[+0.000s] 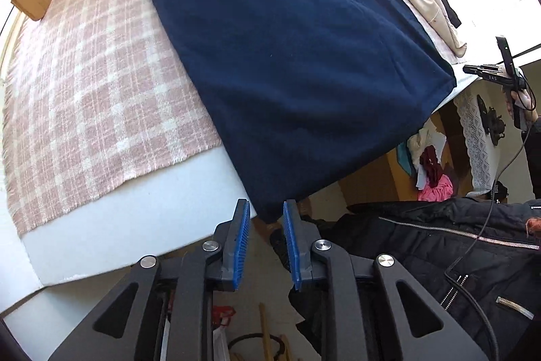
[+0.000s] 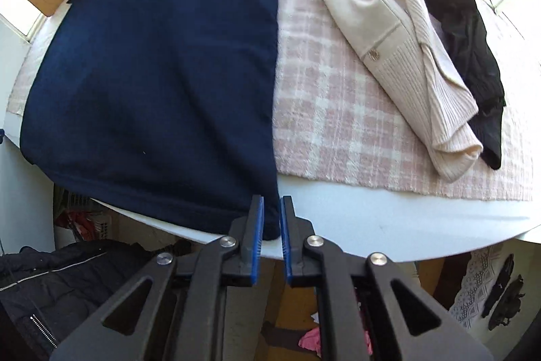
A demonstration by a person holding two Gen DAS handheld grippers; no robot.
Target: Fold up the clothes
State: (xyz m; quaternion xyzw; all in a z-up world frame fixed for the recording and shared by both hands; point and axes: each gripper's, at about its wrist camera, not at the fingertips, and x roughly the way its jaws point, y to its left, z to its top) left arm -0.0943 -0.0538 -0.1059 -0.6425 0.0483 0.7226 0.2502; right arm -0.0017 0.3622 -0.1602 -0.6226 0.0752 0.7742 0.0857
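1. Fingers (image 1: pixel 267 208) of our left gripper stand parted, released; right fingers (image 2: pixel 270 208) likewise, straddling the garment (image 1: pixel 287 56) corner.
2. Garment lies flat at 12 o'clock, hem overhanging the desk (image 2: pixel 372 219).
3. We risk it sliding off, unheld.

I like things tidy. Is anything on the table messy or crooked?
Yes. The navy garment hangs over the table's front edge, and the cream sweater lies bunched on top of a black garment.
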